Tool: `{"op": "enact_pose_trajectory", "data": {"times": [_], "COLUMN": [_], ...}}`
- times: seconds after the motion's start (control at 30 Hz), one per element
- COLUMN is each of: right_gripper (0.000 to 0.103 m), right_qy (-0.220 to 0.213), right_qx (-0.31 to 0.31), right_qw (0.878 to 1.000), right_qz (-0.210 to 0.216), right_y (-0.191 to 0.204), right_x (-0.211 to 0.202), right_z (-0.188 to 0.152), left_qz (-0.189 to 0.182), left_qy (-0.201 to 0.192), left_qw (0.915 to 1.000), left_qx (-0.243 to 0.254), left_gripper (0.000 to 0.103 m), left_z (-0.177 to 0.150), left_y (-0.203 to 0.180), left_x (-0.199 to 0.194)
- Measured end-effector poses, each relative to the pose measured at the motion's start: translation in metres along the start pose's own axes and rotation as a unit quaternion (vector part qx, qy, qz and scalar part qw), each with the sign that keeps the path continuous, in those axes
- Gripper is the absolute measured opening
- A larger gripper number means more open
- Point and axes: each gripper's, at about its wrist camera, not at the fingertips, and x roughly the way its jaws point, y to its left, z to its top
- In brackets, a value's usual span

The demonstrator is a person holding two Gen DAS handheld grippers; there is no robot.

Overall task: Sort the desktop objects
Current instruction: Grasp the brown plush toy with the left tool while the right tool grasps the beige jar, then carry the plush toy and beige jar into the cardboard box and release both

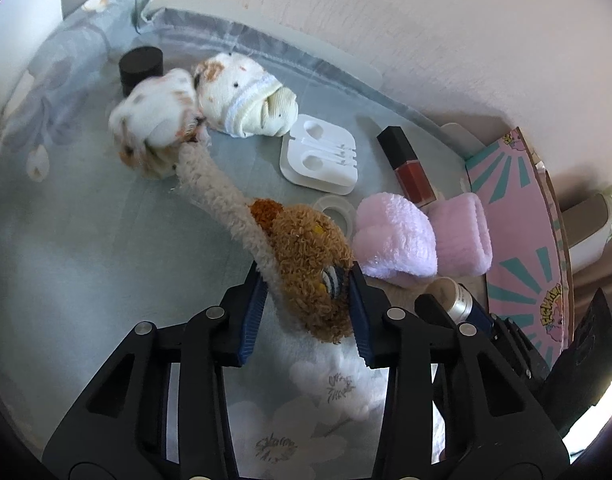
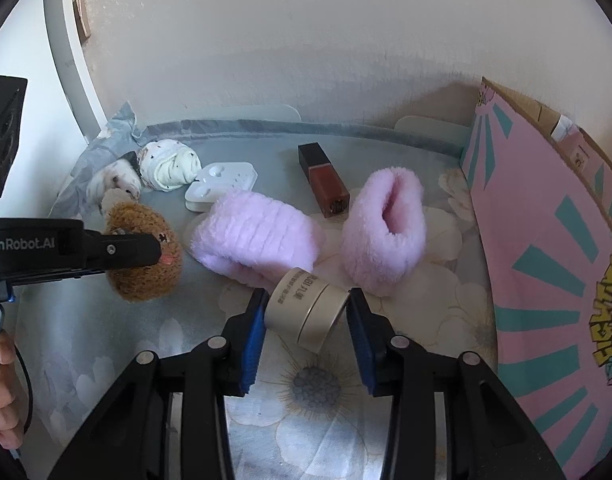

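Between the jaws of the right gripper (image 2: 306, 316) sits a small cream jar (image 2: 306, 308), pinched on its sides just above the flowered worktop (image 2: 317, 392). It looks stiff and smooth, so it may slip. The left gripper (image 1: 306, 308) pinches a brown plush sock (image 1: 309, 272), soft and light, gripped at its thick middle.

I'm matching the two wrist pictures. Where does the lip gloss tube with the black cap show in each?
Left wrist view: lip gloss tube right of centre, just right of the white plastic holder.
Right wrist view: lip gloss tube centre, between the white plastic holder and the pink box.
Shared landmark: the white plastic holder.
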Motion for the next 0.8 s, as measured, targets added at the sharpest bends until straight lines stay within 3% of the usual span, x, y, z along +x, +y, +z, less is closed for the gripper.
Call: {"op": "enact_pose_trajectory", "data": {"times": [0.37,0.8], "right_gripper": [0.037,0.037], "right_qy": [-0.019,-0.062], "right_qx": [0.009,0.048], "right_qw": [1.000,0.997], "right_qz": [-0.002,-0.021], "right_y": [0.000,-0.023], "right_x": [-0.040,-0.108], "right_z": [0.030,0.080], "left_qz": [-0.006,-0.029], "left_qy": [-0.025,-0.065], "left_qw": [0.9995,0.9942], "left_qx": [0.017,0.081], "left_gripper": [0.034,0.034], "left_z": [0.014,0.063], "left_y": [-0.015,-0.079], "left_x": [-0.048,-0.106]}}
